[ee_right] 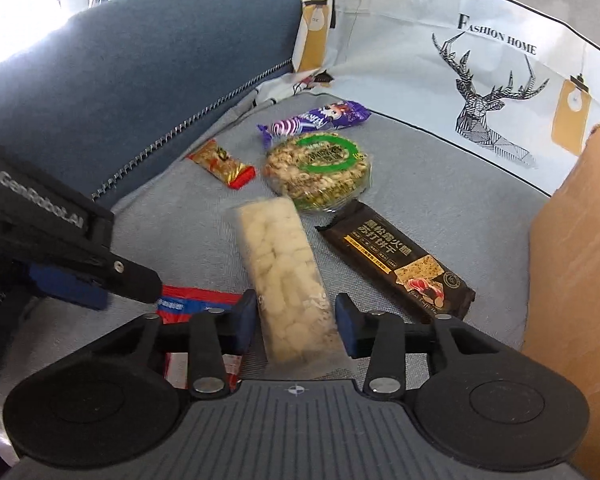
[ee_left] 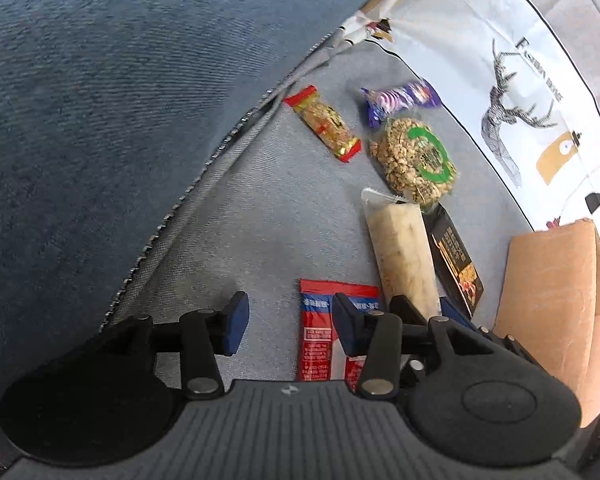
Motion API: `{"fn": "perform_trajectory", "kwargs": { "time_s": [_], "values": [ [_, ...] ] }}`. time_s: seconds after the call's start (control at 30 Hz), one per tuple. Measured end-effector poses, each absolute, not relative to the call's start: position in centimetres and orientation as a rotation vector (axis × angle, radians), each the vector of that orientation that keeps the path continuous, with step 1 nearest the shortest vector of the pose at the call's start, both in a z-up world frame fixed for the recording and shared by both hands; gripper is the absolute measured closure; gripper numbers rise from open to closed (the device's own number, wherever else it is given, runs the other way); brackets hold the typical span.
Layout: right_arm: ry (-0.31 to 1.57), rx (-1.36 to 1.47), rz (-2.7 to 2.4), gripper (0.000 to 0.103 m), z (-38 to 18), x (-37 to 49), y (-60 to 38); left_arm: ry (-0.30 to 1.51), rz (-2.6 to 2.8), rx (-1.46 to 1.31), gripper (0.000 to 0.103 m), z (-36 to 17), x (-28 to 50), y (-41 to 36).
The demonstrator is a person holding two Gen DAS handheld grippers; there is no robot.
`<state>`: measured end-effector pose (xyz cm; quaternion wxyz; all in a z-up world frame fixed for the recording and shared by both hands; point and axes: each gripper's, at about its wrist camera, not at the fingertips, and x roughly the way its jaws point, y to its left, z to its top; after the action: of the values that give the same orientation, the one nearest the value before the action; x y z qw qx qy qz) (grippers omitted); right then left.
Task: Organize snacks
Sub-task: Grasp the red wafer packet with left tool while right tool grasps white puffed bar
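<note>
Right wrist view: the right gripper [ee_right: 296, 322] hovers low over a grey fabric sofa seat [ee_right: 440, 200], its blue-padded fingers [ee_right: 346, 330] spread wide on either side of a long clear-wrapped pale puffed-rice bar [ee_right: 282, 268]; they hold nothing and no contact with the wrapper can be made out.

Left wrist view: the left gripper [ee_left: 286, 318] also stands wide open and empty, beside a red-and-blue flat snack packet [ee_left: 320, 328] that lies partly under its right finger.

Snacks on the seat: a small red-ended peanut brittle bar [ee_right: 220, 164], a purple foil candy wrapper [ee_right: 316, 120], a round nut-and-seed cake with a green ring label [ee_right: 318, 168] and a black rectangular cracker pack [ee_right: 396, 258] lie scattered, the round cake's edge overlapping the far end of the black pack.

Surroundings: a white deer-print paper bag [ee_right: 480, 72] stands behind the snacks; a brown cardboard box [ee_right: 572, 260] stands at the right.

Step in hand: apparently a grasp of the puffed-rice bar by the right gripper.

Doing it well: lower until the pads flank the bar's long sides, square to its length, then close gently, since the puffed contents would likely crush. Lift straight up, clear of the neighbouring black pack, before carrying it towards the box, the probable destination.
</note>
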<state>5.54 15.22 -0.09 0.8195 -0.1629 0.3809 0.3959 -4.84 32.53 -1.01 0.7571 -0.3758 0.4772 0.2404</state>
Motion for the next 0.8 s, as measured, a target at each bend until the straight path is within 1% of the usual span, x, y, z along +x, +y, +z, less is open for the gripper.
{"fn": "perform_trajectory", "kwargs": {
  "time_s": [0.1,0.17,0.23,0.3,0.37,0.43,0.53,0.73,0.77,0.8],
  "values": [
    [0.782,-0.333,0.817,0.063,0.9,4.8,14.6,1.042,0.495,-0.807,0.052,-0.9,-4.5,32.2],
    [0.762,-0.353,0.78,0.064,1.4,4.2,14.1,1.052,0.457,-0.793,0.049,-0.9,-4.2,31.6],
    [0.754,-0.368,0.731,0.064,1.8,3.4,13.4,1.069,0.415,-0.764,0.039,-0.9,-3.8,30.9],
    [0.773,-0.357,0.691,0.064,2.0,2.7,12.5,1.095,0.383,-0.714,0.036,-1.1,-3.5,29.9],
    [0.808,-0.344,0.659,0.064,1.9,2.0,11.6,1.118,0.367,-0.652,0.035,-1.0,-3.0,28.9],
    [0.835,-0.354,0.636,0.064,1.5,1.3,10.9,1.138,0.355,-0.589,0.028,-0.9,-2.3,27.9],
    [0.886,-0.33,0.604,0.064,1.0,0.4,9.9,1.174,0.354,-0.497,0.021,-1.0,-1.5,26.6],
    [0.954,-0.26,0.611,0.063,-0.2,0.2,8.4,1.213,0.357,-0.377,0.02,-1.6,-0.5,25.0],
    [0.954,-0.249,0.617,0.061,-0.2,0.4,8.3,1.216,0.359,-0.363,0.02,-1.6,-0.4,24.8],
    [0.944,-0.242,0.632,0.057,-0.2,0.4,8.2,1.22,0.362,-0.349,0.019,-1.7,-0.3,24.6]
  ]
}}
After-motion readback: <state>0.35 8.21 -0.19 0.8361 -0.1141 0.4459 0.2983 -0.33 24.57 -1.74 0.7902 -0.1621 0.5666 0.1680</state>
